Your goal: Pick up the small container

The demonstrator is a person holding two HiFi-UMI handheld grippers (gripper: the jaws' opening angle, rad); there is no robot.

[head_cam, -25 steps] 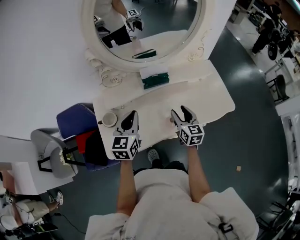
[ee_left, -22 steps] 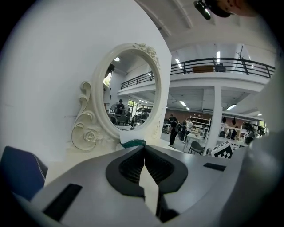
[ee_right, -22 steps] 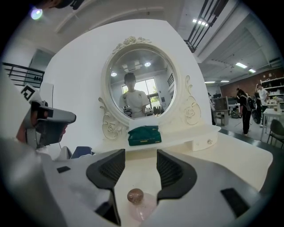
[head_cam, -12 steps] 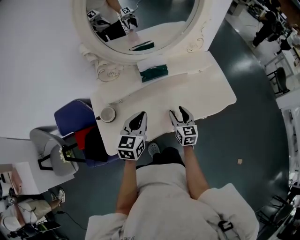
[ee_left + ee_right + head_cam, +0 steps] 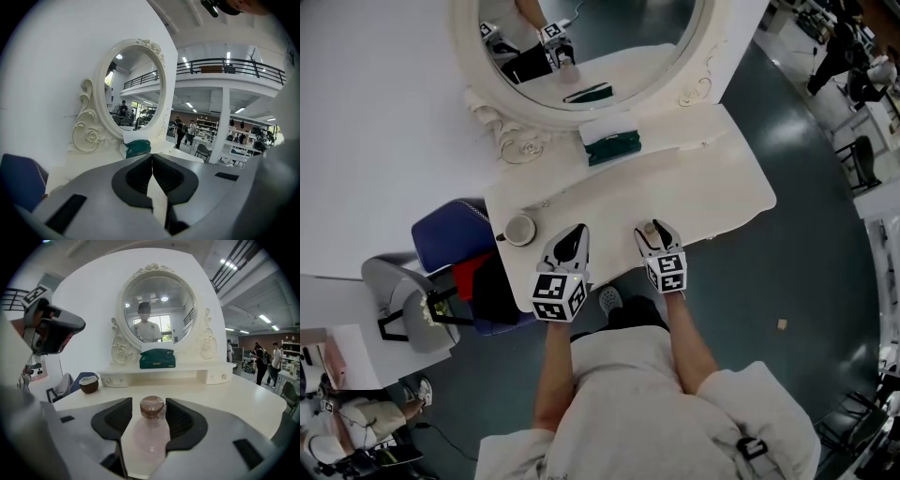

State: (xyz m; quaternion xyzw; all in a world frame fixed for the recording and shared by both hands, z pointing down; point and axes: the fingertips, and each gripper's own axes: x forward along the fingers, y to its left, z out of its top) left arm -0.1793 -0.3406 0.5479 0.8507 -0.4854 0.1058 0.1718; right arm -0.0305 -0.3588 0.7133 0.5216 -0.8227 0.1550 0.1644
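From the head view the small container [image 5: 650, 228] is a speck at the worktop's [image 5: 712, 178] near edge. The right gripper view shows a pink, brown-capped bottle clasped in the right tongs [image 5: 151, 405]. The left tongs [image 5: 152, 158] are pressed together, empty.

Shot from a camera on the person's head, high up and tipped steeply down, the whole dressing table [image 5: 712, 178], its round mirror [image 5: 609, 47] and the floor around it lie far below, with the left gripper [image 5: 577, 230] and right gripper [image 5: 654, 229] at the table's near edge. The left gripper view sits low over the tabletop and takes the mirror at a slant, at the left of its frame. The right gripper view, equally low, faces the mirror squarely, the small container [image 5: 152, 407] close before its lens. All three views share the mirror and the teal box [image 5: 612, 147] beneath it; a cup [image 5: 520, 230] shows in the head and right gripper views.
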